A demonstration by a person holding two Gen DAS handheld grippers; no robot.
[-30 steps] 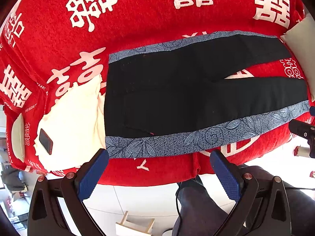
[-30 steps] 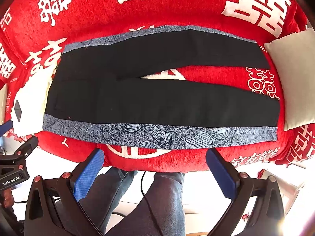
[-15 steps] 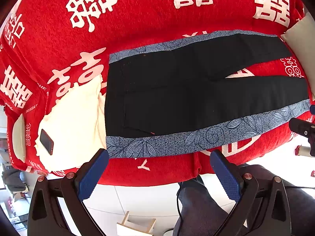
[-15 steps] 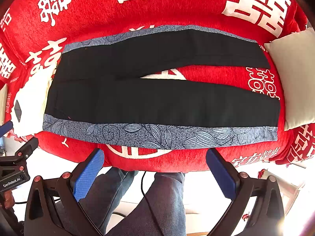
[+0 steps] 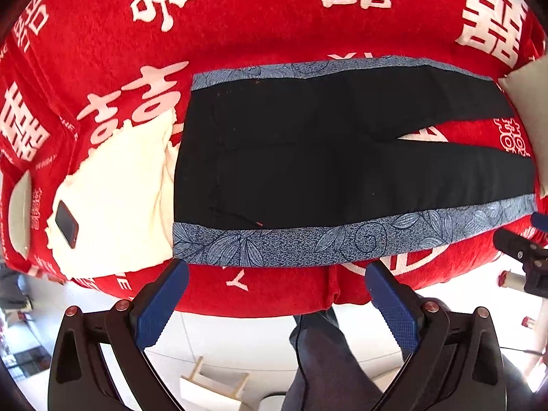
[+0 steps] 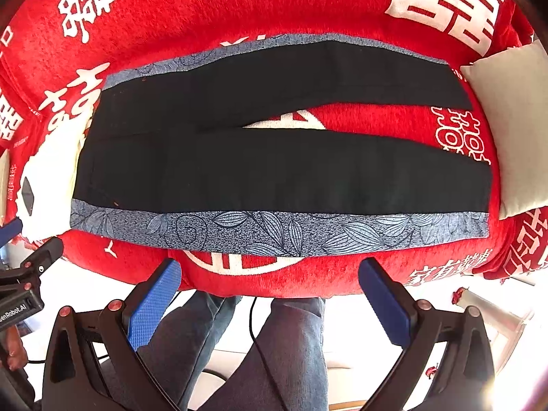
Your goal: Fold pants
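Note:
Black pants [image 5: 308, 171] with blue leaf-patterned side stripes lie flat on a red cover with white characters; waist at left, the two legs spread apart to the right. They also show in the right wrist view [image 6: 274, 171]. My left gripper [image 5: 274, 294] is open and empty, held off the near edge below the waist end. My right gripper [image 6: 270, 291] is open and empty, off the near edge below the near leg. Each gripper shows at the edge of the other's view.
A cream cloth [image 5: 113, 205] with a black phone [image 5: 66, 223] on it lies left of the waist. A grey-white pillow [image 6: 513, 130] sits beside the leg ends at right. The person's jeans-clad legs [image 6: 274, 342] stand at the red surface's [image 5: 274, 17] near edge.
Both grippers have crept slightly closer to the near edge of the pants. The pants have not moved and both grippers stay open.

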